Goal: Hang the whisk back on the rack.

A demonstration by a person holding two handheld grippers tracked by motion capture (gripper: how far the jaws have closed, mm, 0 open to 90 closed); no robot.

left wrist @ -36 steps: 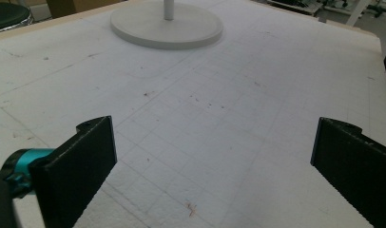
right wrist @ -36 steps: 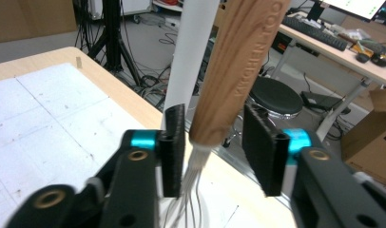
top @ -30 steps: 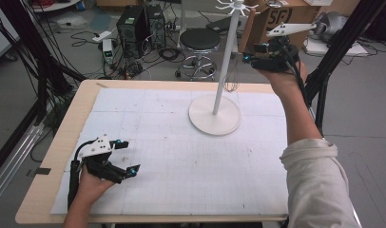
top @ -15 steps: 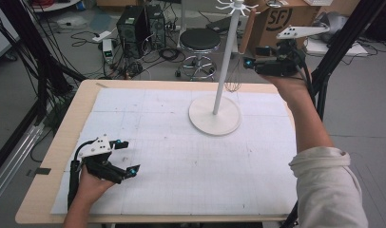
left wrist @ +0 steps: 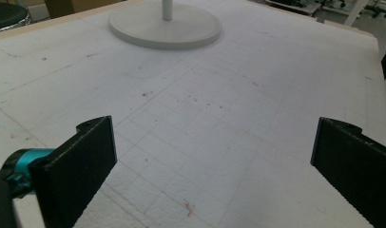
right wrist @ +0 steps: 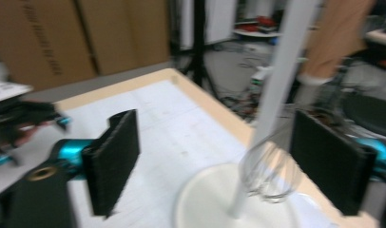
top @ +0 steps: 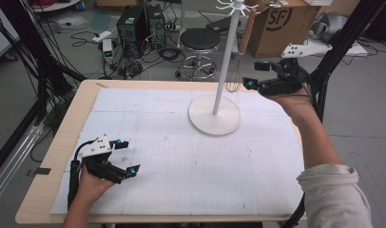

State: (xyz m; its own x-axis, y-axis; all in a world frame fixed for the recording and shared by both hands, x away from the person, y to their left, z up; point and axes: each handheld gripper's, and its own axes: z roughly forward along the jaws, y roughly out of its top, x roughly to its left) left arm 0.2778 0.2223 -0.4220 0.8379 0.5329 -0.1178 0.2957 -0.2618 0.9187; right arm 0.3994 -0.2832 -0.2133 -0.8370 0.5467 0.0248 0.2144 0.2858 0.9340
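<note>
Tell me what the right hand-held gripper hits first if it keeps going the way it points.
Probably the whisk hanging on the white stand; the right hand-held gripper, jaws open, points at its wire head.

Left tool (top: pixel 125 156) low, jaws apart, right tool (top: pixel 255 75) raised, jaws just opening

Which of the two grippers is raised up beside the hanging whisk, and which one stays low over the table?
The right gripper is raised beside the wire whisk with a wooden handle, jaws open. The left gripper sits low over the white gridded mat.
</note>
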